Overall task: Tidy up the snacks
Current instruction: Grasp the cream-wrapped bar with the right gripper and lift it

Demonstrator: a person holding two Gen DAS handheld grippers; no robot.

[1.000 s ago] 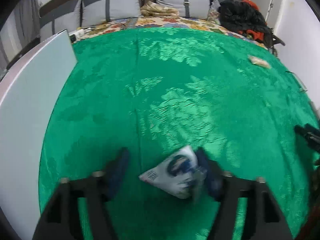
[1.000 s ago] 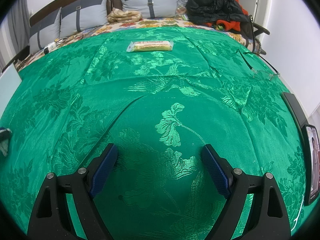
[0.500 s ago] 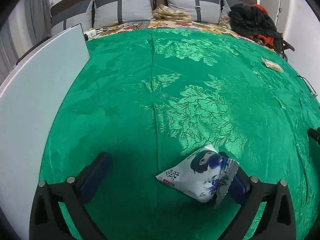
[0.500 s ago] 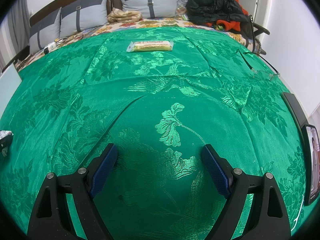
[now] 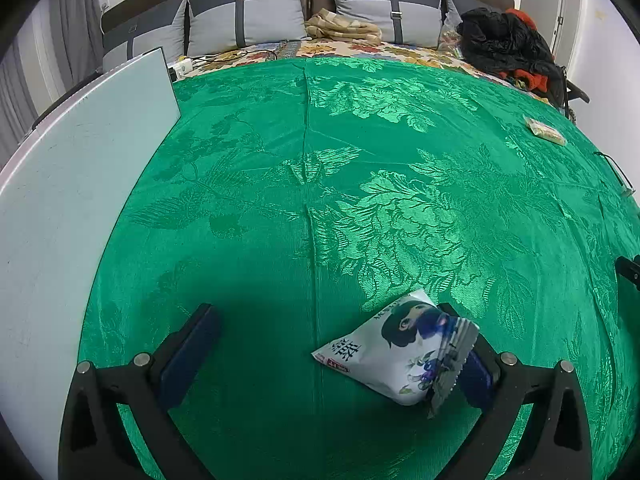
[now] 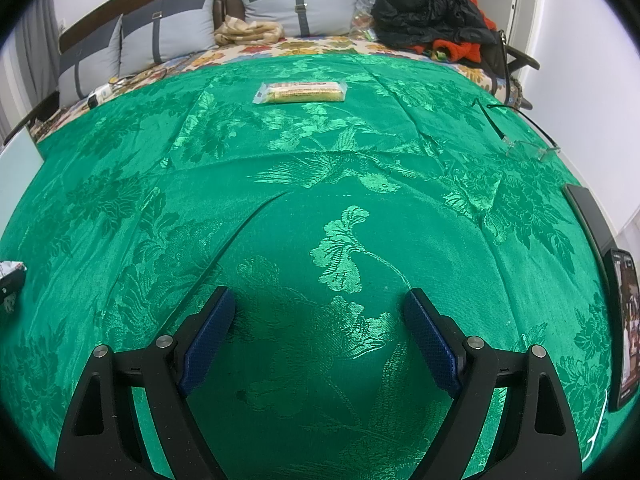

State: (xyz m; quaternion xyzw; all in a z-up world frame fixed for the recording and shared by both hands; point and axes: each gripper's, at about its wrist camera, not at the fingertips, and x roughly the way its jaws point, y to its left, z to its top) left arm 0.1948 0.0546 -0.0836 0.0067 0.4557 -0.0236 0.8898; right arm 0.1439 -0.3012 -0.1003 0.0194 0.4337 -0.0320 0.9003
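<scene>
Two grippers over the green bedspread (image 5: pixel 280 200), left gripper (image 5: pixel 332 352) jaws just spread wide, white snack packet (image 5: pixel 400 356) leaning against its right finger, right gripper (image 6: pixel 320 332) parted and empty, yellow snack pack (image 6: pixel 300 93) far ahead

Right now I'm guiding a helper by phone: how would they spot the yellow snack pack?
Look at the green floral bedspread covering the bed. Toward its far end, short of the grey pillows, lies the yellow snack pack. It is long, flat and clear-wrapped, unlike the white pouch.

Cover: we note a green floral cloth (image 6: pixel 320 184) over the bed.
Headboard: grey pillows (image 5: pixel 244 20), folded beige blanket (image 5: pixel 344 28).
Corner: dark clothing heap (image 6: pixel 428 12).
</scene>
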